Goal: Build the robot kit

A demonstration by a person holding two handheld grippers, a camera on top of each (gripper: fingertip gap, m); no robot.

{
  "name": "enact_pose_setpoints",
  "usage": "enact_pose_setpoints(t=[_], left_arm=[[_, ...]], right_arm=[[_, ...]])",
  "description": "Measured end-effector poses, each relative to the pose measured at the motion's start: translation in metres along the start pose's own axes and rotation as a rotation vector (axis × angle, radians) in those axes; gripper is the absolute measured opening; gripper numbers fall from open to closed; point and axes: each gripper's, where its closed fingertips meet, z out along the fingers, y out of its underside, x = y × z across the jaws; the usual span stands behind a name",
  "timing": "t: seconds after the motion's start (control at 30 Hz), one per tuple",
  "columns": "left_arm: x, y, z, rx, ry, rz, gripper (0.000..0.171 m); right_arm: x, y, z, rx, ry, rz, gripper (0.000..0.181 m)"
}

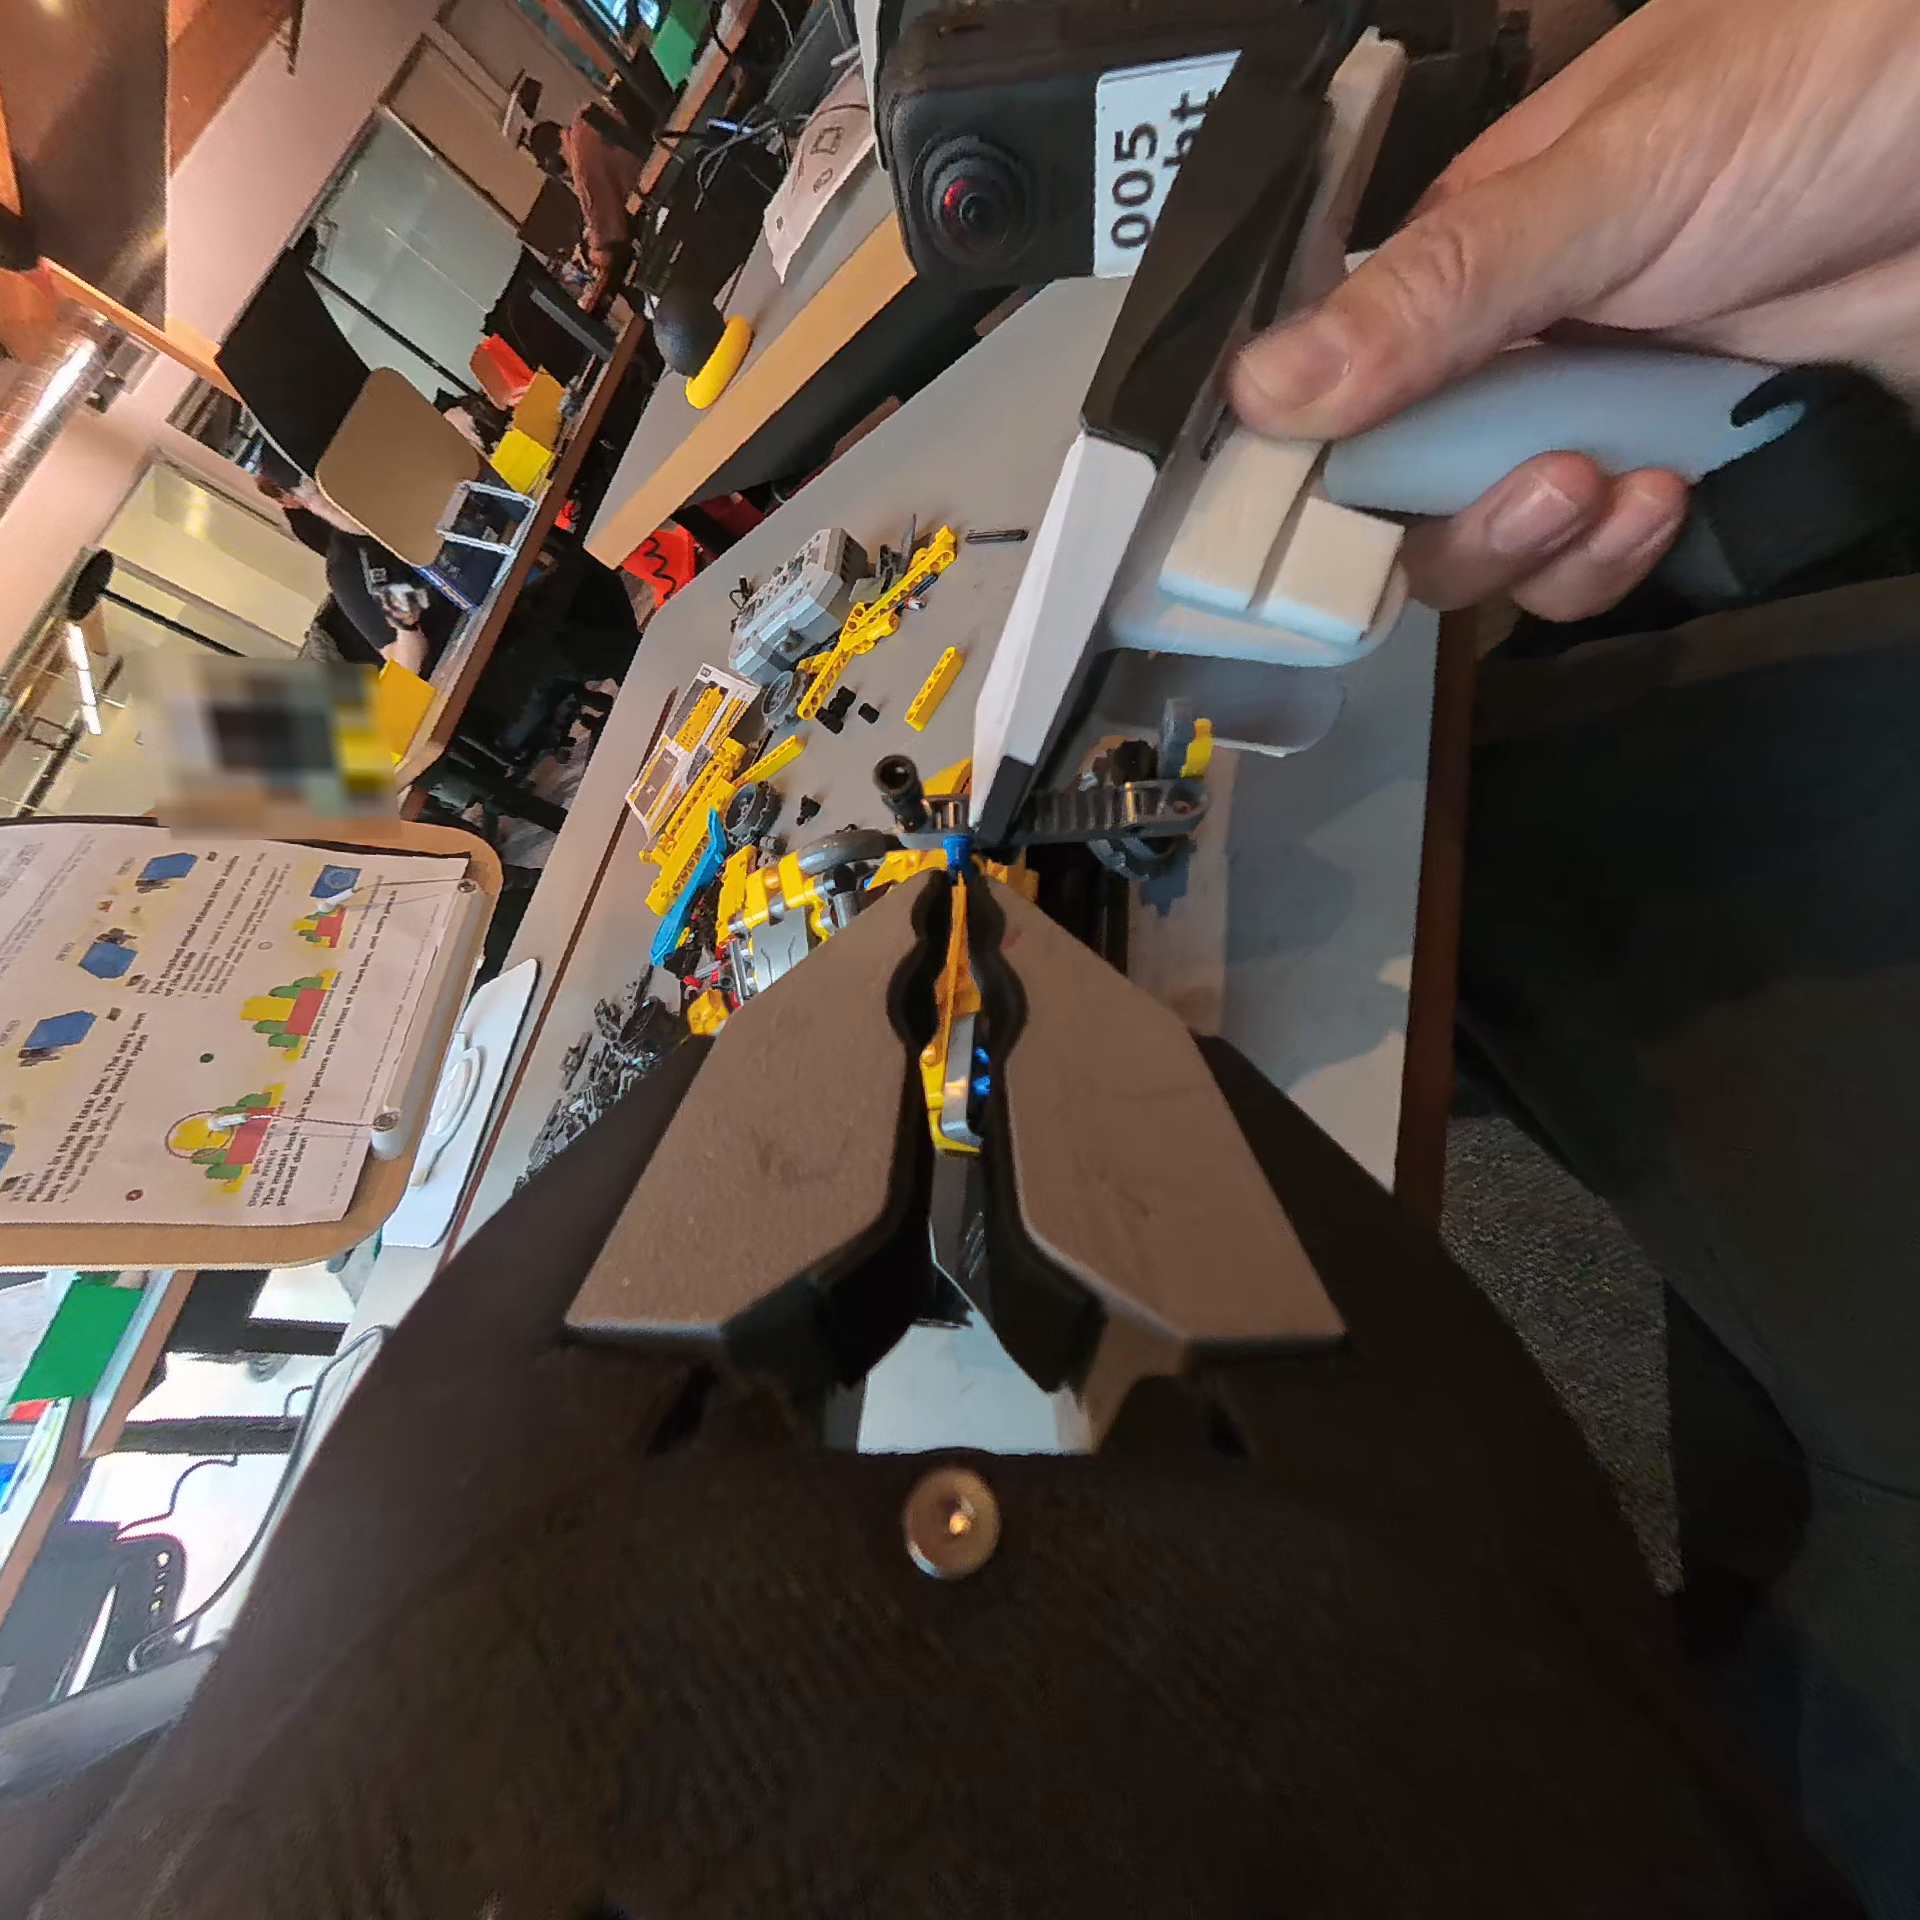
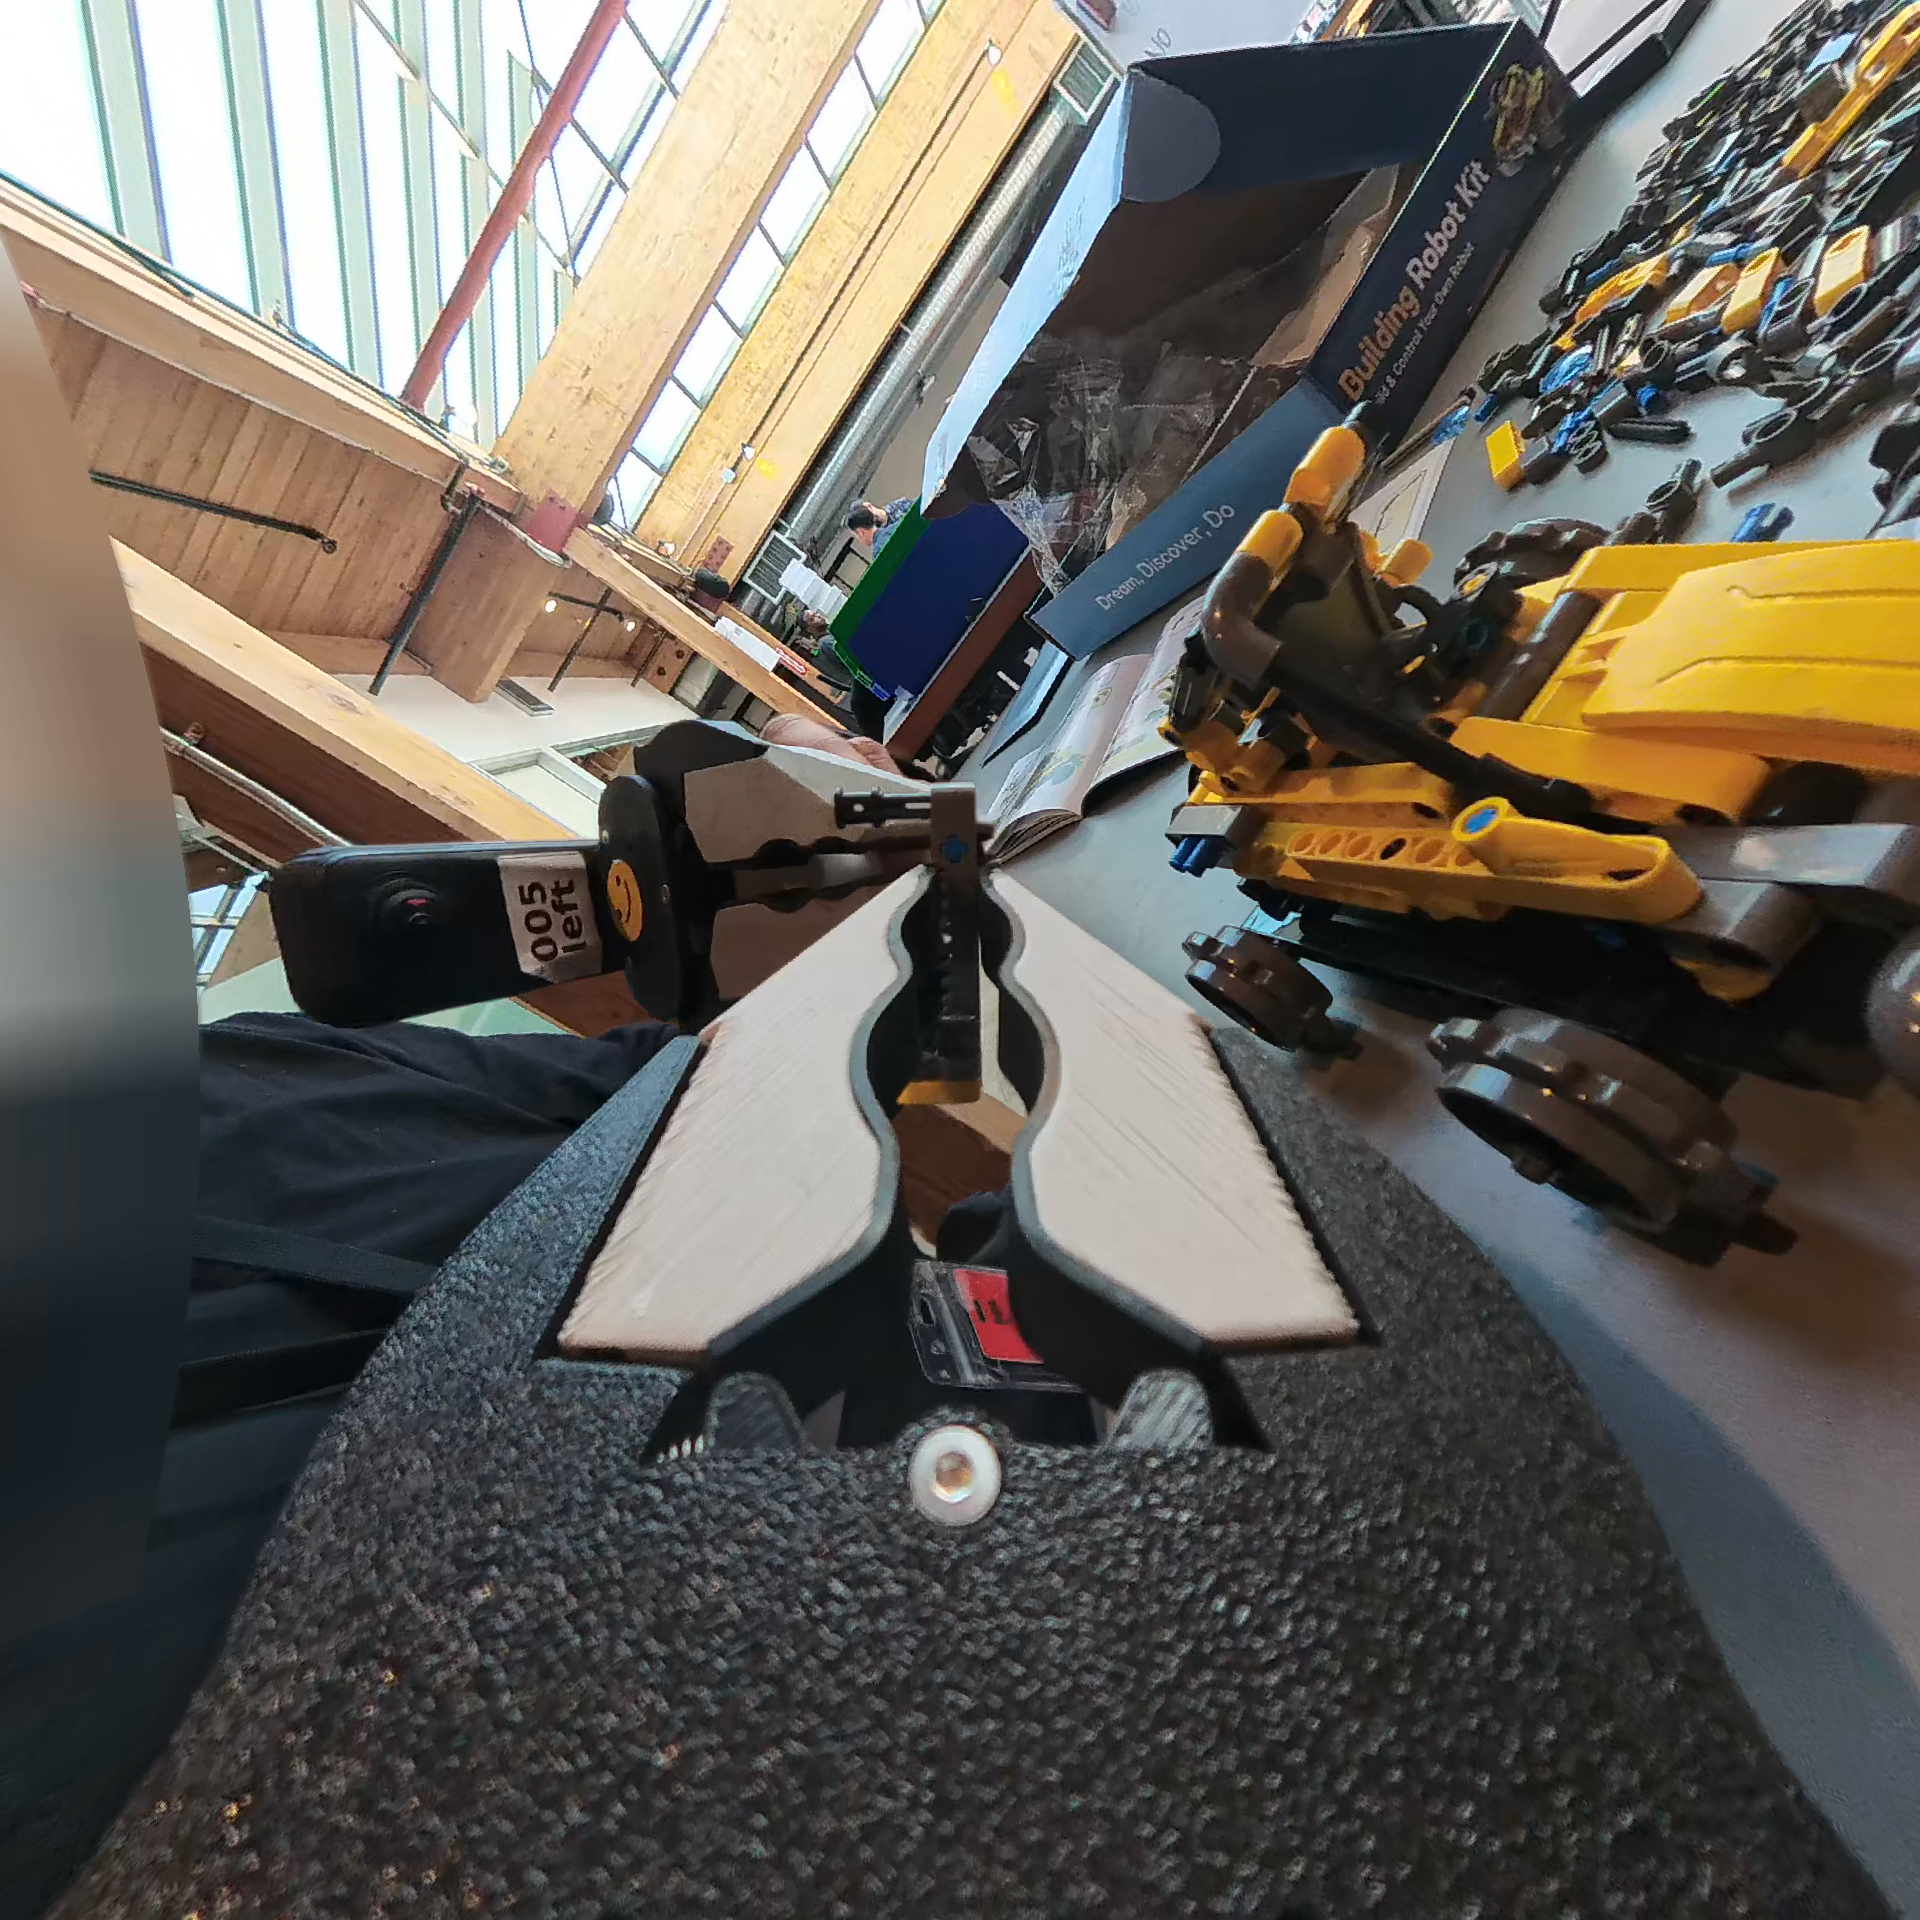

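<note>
On the grey counter [image 2: 1714, 1351] stands a yellow toy vehicle [image 2: 1621, 727], lengthwise along it. Beside it the right tongs [image 2: 951, 883] are pinched on a dark toothed bar [image 2: 954, 977] running along their fingers; the left tongs [image 1: 956, 883] are pinched on a yellow piece [image 1: 954, 1039], tip to tip.

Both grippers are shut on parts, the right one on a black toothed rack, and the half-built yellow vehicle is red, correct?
Not quite: the half-built vehicle is yellow with dark grey wheels, as the right wrist view shows. The right gripper is indeed shut on the black toothed rack, and the left gripper is shut too.
</note>
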Motion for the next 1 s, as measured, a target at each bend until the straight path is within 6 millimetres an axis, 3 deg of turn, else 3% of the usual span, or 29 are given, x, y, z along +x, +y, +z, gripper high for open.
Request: enact_pose_setpoints(t=[0.57, 1.0], left_arm=[[0.010, 0.013, 0.008, -0.055, 0.067, -0.107, 0.000], [0.018, 0.023, 0.015, -0.066, 0.112, -0.004, 0.001]], right_arm=[[0.015, 0.005, -0.001, 0.030, 0.108, -0.028, 0.006], [0.027, 0.013, -0.001, 0.020, 0.125, 0.013, 0.006]])
